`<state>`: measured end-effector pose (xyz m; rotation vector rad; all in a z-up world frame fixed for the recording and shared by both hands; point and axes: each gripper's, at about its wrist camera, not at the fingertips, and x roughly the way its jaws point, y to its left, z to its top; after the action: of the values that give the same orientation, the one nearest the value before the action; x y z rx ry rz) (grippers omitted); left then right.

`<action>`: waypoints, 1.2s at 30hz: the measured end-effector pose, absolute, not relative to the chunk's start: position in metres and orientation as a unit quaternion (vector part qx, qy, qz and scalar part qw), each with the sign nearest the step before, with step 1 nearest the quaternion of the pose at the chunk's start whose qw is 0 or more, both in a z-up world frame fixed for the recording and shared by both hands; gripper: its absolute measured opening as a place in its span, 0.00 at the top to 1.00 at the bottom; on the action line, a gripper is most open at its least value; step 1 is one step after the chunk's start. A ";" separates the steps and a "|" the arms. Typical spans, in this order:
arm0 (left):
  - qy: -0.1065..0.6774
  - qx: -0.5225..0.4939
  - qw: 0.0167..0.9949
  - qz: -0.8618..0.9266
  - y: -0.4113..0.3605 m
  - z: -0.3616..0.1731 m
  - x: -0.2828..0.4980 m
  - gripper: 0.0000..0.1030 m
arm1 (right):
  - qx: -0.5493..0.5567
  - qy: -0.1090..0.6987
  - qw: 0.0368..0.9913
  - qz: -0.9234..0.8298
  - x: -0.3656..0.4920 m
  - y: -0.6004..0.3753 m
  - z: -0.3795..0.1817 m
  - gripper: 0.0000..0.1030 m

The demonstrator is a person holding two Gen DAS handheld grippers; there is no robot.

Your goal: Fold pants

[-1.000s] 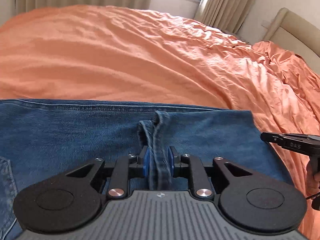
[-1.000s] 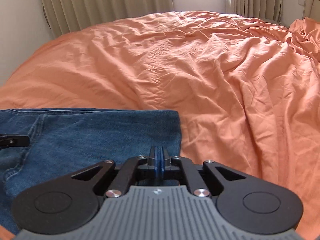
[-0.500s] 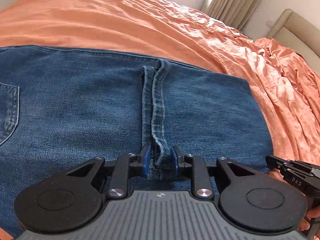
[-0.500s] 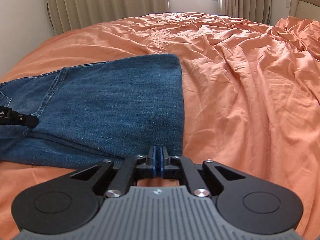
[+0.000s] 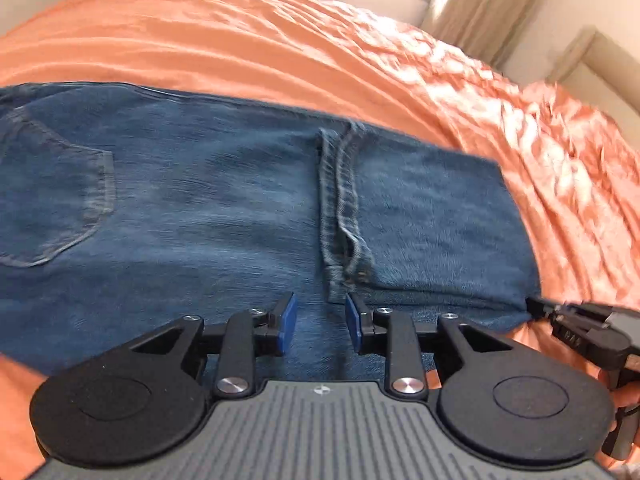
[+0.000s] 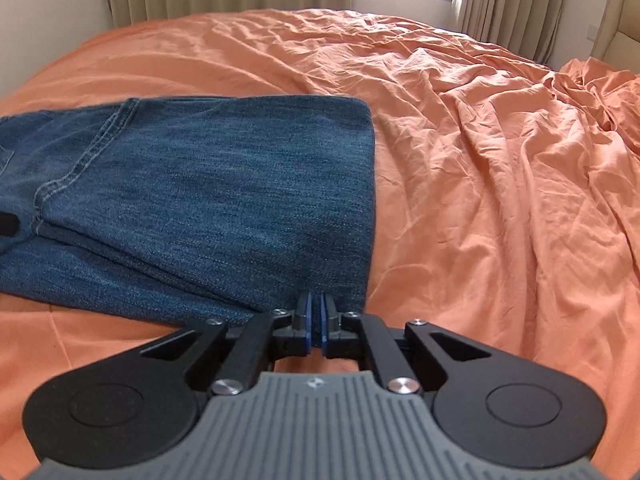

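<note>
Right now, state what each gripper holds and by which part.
Left gripper: nothing, jaws opening off the hem. Right gripper: shut on the jeans at their near folded corner.

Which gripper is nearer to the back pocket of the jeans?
Left. The left gripper, jaws opening and empty, sits mid-jeans, beside the back pocket. The right gripper is at the far folded corner.

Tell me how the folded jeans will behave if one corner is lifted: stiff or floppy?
Probably floppy: the jeans lie flat in soft layers on the orange sheet, so a lifted corner would likely sag and the fold open. The thick hem suggests heavy denim. It seems unlikely to slip, given its rough weave.
</note>
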<state>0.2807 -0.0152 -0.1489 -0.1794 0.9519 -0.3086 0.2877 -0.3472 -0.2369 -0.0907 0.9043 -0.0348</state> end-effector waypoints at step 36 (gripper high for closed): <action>0.286 -0.529 0.792 0.103 0.338 -0.222 0.308 0.38 | -0.031 0.452 0.884 0.112 0.402 -0.163 -0.230 0.79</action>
<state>0.3082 0.3375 -0.2216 -1.1374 0.6156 0.2209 0.4016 -0.1634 -0.2298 -0.0635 0.9408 0.2326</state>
